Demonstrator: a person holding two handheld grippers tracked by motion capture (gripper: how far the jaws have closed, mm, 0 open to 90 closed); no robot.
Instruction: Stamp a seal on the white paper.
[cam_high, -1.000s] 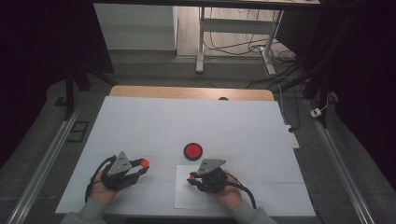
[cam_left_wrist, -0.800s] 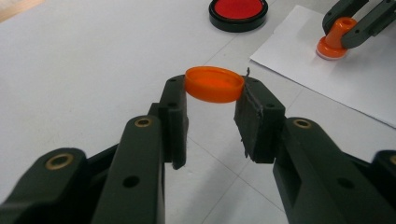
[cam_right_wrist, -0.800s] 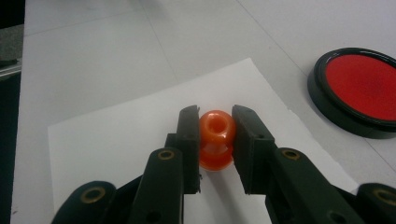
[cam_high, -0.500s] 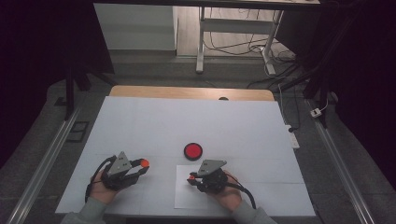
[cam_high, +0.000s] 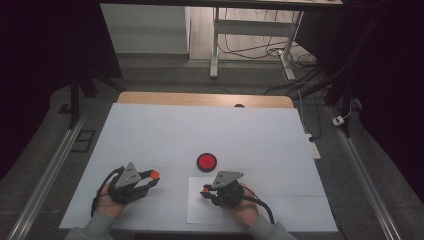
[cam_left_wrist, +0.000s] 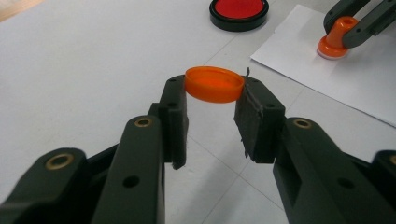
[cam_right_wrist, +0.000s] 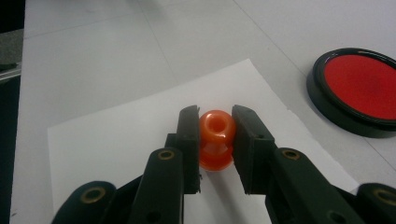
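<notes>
Tabletop (cam_high: 165, 130) is covered in white, with a bare wood strip along the far edge. A white paper sheet (cam_high: 200, 212) lies at the near edge, right of centre. The left hand-held gripper (cam_high: 150, 176) sits at near left, pointing right, with the person's hand behind it; the right hand-held gripper (cam_high: 205, 190) is over the paper sheet, pointing left, with a cable trailing off behind it. A red ink pad (cam_high: 206, 161) in a black round case sits on the tabletop just beyond the sheet's far edge, between the two grippers and a bit farther out. In the left gripper view the left hand-held gripper (cam_left_wrist: 215, 93) is pinching an orange cap (cam_left_wrist: 215, 84) edge to edge between its pads, open side up, held above the tabletop. In the right gripper view the right hand-held gripper (cam_right_wrist: 215, 128) is clamped on the knob of an orange stamp (cam_right_wrist: 215, 140), which stands upright; the left gripper view shows its base on the paper sheet. Cap and stamp are apart, cap to the left of the sheet.
</notes>
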